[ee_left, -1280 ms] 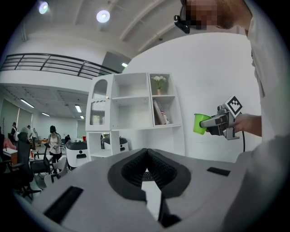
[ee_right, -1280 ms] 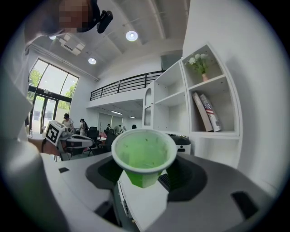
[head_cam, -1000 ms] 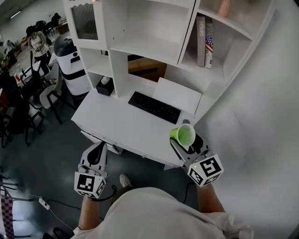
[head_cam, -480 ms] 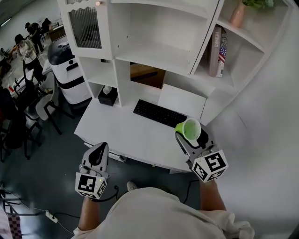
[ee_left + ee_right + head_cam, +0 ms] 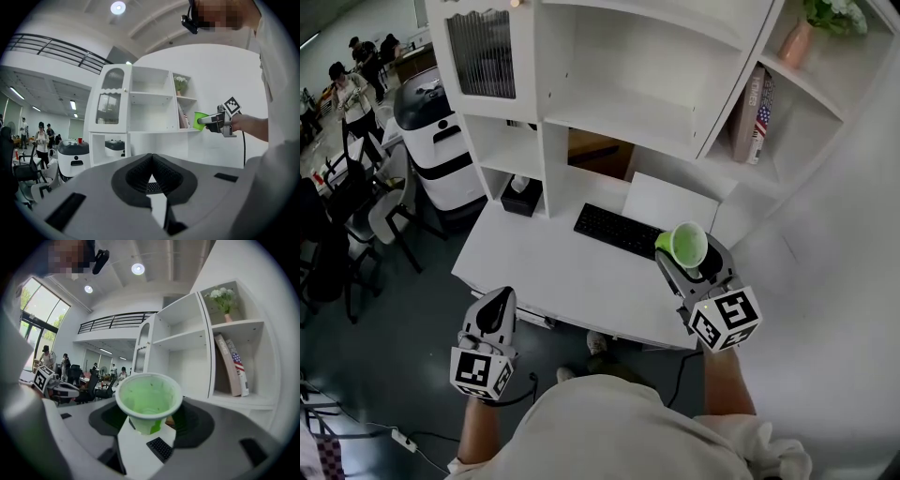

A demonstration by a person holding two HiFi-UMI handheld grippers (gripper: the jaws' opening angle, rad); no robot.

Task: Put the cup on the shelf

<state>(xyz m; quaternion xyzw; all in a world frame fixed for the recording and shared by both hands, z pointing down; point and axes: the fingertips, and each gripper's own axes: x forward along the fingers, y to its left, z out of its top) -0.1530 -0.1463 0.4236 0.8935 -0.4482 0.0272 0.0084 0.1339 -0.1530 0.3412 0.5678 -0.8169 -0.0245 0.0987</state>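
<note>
My right gripper (image 5: pixel 691 267) is shut on a green cup (image 5: pixel 686 246), held upright with its mouth up, above the right end of the white desk (image 5: pixel 544 267). In the right gripper view the cup (image 5: pixel 149 401) sits between the jaws, in front of the white shelf unit (image 5: pixel 187 343). The shelf unit (image 5: pixel 628 103) rises behind the desk with open compartments. My left gripper (image 5: pixel 495 305) hangs low at the left, before the desk's front edge, shut and holding nothing. The left gripper view shows the cup (image 5: pixel 200 121) off to the right, level with a shelf board.
A black keyboard (image 5: pixel 619 232) and a white sheet (image 5: pixel 670 200) lie on the desk. Books (image 5: pixel 757 103) lean in the right-hand compartment, with a potted plant (image 5: pixel 797 42) above. A dark tissue box (image 5: pixel 522 197) sits in a low cubby. A white machine (image 5: pixel 441 141), chairs and people are at the left.
The right gripper has carried the cup a little up and forward toward the shelf unit. The left gripper has stayed about where it was.
</note>
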